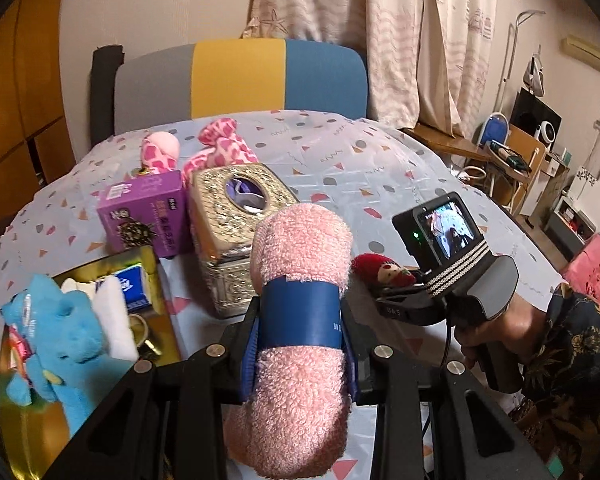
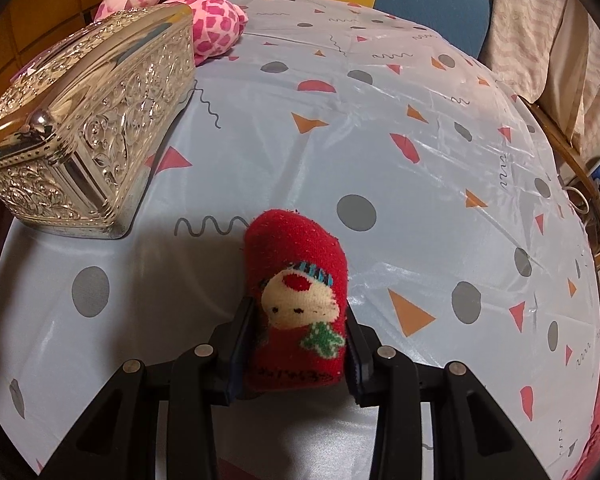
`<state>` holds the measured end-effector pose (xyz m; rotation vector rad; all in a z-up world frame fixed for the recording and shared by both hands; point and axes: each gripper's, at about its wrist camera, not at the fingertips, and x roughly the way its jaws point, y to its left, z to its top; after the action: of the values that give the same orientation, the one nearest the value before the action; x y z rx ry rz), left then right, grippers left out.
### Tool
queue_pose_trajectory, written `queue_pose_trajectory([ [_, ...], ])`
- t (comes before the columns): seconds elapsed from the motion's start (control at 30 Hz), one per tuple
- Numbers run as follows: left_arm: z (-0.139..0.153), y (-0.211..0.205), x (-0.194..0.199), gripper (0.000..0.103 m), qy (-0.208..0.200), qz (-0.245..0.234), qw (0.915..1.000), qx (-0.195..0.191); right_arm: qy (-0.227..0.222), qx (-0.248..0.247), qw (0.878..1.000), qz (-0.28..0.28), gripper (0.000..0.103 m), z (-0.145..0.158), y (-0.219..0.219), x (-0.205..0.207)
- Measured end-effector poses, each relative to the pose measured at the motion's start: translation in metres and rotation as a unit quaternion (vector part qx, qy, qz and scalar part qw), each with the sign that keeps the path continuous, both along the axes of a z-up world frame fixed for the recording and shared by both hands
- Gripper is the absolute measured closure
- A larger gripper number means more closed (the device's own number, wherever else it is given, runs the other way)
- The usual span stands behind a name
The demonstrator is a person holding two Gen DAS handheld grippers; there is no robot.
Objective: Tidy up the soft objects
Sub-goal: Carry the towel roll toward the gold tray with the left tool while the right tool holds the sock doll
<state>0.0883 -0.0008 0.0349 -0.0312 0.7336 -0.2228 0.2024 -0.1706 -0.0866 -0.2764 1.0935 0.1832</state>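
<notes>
My left gripper is shut on a rolled pink towel with a blue paper band, held above the table. My right gripper is shut on a red sock roll with a knitted face, just over the tablecloth; the left wrist view shows the same red sock roll in the right gripper to the towel's right. A gold tray at the lower left holds a blue plush toy, a white rolled cloth and a small blue packet. A pink spotted plush lies at the back.
An ornate silver tissue box stands mid-table, also close at the left as the silver tissue box in the right wrist view. A purple carton sits beside it. The patterned tablecloth spreads to the right. A striped chair back stands behind the table.
</notes>
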Motion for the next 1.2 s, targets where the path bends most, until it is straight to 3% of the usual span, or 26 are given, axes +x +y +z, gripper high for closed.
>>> queue_pose_trajectory([
  [0.87,0.016,0.064,-0.027,0.069,-0.012,0.048,0.9984,-0.027,-0.010,-0.018,1.000,0.013,0.065,0.001,0.001,-0.004],
  [1.03,0.029,0.116,-0.045,0.069,-0.020,0.100,0.9937,-0.047,-0.011,-0.020,1.000,0.016,0.065,0.001,0.001,-0.004],
  [1.2,0.021,0.196,-0.074,0.069,-0.003,0.201,0.9783,-0.051,-0.013,-0.026,0.999,0.020,0.065,0.001,0.002,-0.004],
])
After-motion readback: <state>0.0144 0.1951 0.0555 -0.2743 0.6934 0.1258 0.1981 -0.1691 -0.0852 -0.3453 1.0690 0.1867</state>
